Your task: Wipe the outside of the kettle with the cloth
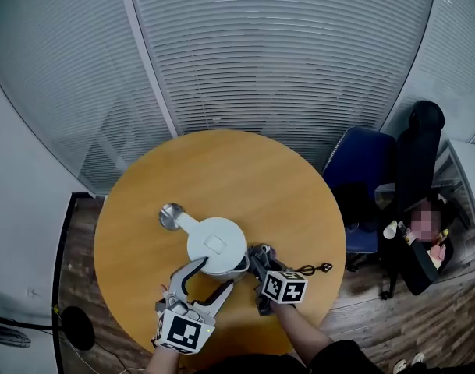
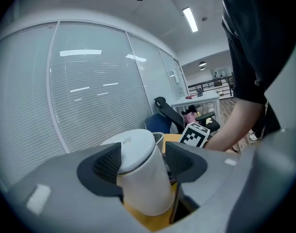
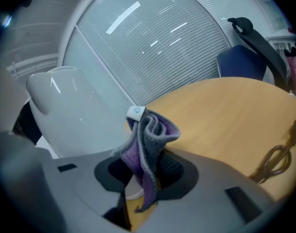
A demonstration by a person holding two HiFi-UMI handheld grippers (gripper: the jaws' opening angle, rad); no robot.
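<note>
Your right gripper (image 1: 260,262) was clamped on the grey-purple cloth (image 3: 148,142), at the kettle's (image 1: 216,244) 4 o'clock. The kettle stood toward the bench's (image 1: 221,162) 6 o'clock edge, between your left gripper's (image 1: 214,274) wide-open jaws. The step probably called for steadying the body first, then pressing the cloth flat and sweeping around.

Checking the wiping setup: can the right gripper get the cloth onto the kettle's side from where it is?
Probably yes. The right gripper is shut on the cloth, and the kettle stands close beside it with nothing between. The left gripper, jaws open, is at another side of the kettle.
</note>
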